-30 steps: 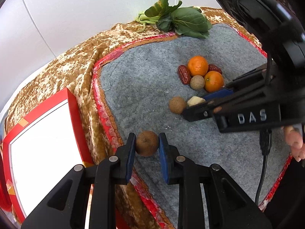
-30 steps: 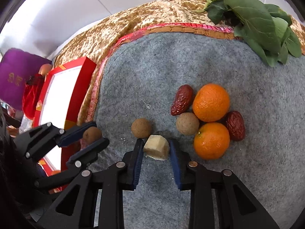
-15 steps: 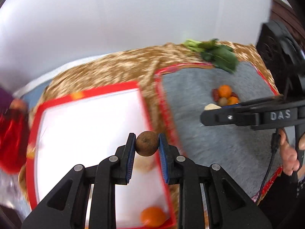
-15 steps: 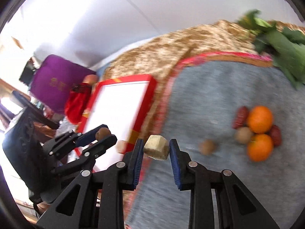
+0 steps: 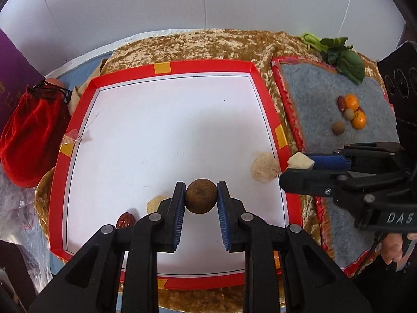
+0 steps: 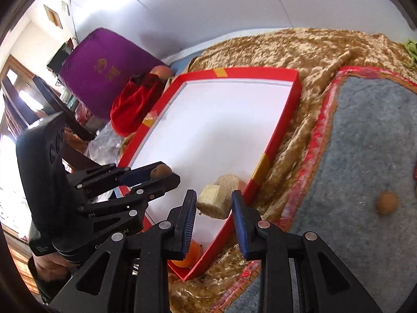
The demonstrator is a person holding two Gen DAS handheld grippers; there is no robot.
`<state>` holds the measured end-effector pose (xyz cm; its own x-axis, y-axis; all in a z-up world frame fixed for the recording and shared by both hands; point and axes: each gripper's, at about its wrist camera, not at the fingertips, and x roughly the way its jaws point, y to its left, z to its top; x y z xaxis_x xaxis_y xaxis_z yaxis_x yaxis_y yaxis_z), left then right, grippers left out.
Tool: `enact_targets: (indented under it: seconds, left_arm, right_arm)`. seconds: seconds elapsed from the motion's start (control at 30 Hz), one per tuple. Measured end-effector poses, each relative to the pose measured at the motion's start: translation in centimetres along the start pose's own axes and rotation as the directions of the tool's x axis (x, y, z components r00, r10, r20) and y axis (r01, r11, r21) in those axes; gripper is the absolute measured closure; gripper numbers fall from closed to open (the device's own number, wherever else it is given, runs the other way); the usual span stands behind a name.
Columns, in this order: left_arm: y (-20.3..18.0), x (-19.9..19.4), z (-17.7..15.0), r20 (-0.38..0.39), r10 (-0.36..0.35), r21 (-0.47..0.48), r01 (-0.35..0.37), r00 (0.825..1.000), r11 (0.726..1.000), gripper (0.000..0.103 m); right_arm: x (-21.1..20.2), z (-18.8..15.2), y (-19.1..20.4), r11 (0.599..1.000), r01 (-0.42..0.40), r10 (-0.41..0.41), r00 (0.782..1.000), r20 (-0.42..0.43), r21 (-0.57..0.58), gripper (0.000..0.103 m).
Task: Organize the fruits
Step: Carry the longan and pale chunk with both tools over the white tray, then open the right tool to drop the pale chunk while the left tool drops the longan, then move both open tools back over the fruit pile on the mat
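My left gripper is shut on a round brown fruit and holds it above the near part of the red-rimmed white tray. My right gripper is shut on a pale yellowish chunk, held over the tray's right rim; the chunk also shows in the left wrist view. In the tray lie a pale fuzzy lump, a red date and an orange. On the grey mat remain two oranges, brown balls and dates.
A gold velvet cloth lies under tray and mat. A red drawstring pouch and a purple box sit left of the tray. Green leaves lie at the mat's far corner. White wall behind.
Both grippers lifted their pieces off the grey mat and carried them left. The left one now hangs over the tray, the right one over its right rim.
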<state>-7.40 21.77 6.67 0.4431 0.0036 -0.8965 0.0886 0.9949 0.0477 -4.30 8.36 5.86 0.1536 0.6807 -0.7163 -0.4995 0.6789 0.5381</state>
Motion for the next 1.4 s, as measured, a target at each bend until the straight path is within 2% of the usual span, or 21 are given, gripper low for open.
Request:
enact_targets:
  seconds: [0.47, 0.6, 0.67, 0.73, 0.8, 0.87, 0.93, 1.07, 1.17, 1.27, 1.4]
  left_arm:
    - [0.6, 0.8, -0.3, -0.035, 0.056, 0.014, -0.056, 0.998, 0.998, 0.082]
    - [1.1, 0.8, -0.2, -0.034, 0.079, 0.001, -0.079, 0.996, 0.997, 0.082]
    - [1.4, 0.7, -0.1, -0.031, 0.094, -0.014, -0.094, 0.995, 0.995, 0.078]
    - [1.7, 0.6, 0.1, -0.018, 0.119, -0.031, -0.119, 0.993, 0.992, 0.069]
    - [1.4, 0.1, 0.6, 0.026, 0.151, -0.036, -0.15, 0.988, 0.988, 0.067]
    - [0.7, -0.7, 1.1, 0.079, 0.147, -0.033, -0.145, 0.986, 0.989, 0.062]
    - [-0.7, -1.6, 1.8, 0.15, 0.128, -0.023, -0.126, 0.98, 0.992, 0.05]
    - [-4.6, -2.6, 3.0, 0.238, 0.057, 0.062, -0.073, 0.97, 0.995, 0.044]
    - [-8.5, -1.6, 3.8, 0.219, -0.013, 0.166, -0.024, 0.976, 0.986, 0.043]
    - [-12.8, -0.1, 4.2, 0.19, -0.051, 0.291, -0.007, 0.98, 0.957, 0.043]
    - [-16.7, 1.1, 4.4, 0.182, -0.067, 0.393, -0.01, 0.981, 0.919, 0.043]
  right_arm:
    - [1.5, -1.2, 1.7, 0.994, 0.03, -0.031, 1.0, -0.001, -0.107, 0.072]
    - [1.1, -1.3, 2.4, 0.992, 0.007, -0.005, 1.0, 0.02, -0.124, 0.072]
    - [0.4, -1.1, 2.5, 0.993, -0.009, 0.014, 0.999, 0.037, -0.122, 0.071]
    - [-0.6, -0.9, 2.4, 0.994, -0.02, 0.026, 0.998, 0.061, -0.106, 0.071]
    - [-1.6, -0.4, 1.9, 0.996, -0.016, 0.023, 0.996, 0.081, -0.084, 0.069]
    - [-3.0, 0.0, 0.9, 0.999, 0.016, -0.01, 0.995, 0.101, -0.052, 0.069]
    - [-4.5, 0.4, -0.4, 0.999, 0.03, -0.028, 0.994, 0.106, -0.013, 0.069]
    - [-8.2, 0.8, -5.4, 0.99, 0.073, -0.083, 0.993, 0.078, 0.123, 0.069]
    - [-10.3, 0.7, -10.4, 0.956, 0.103, -0.119, 0.992, 0.043, 0.274, 0.068]
    - [-11.8, -0.1, -14.2, 0.922, 0.147, -0.156, 0.988, -0.003, 0.358, 0.068]
    - [-13.4, -0.9, -17.0, 0.894, 0.143, -0.156, 0.988, -0.005, 0.425, 0.068]
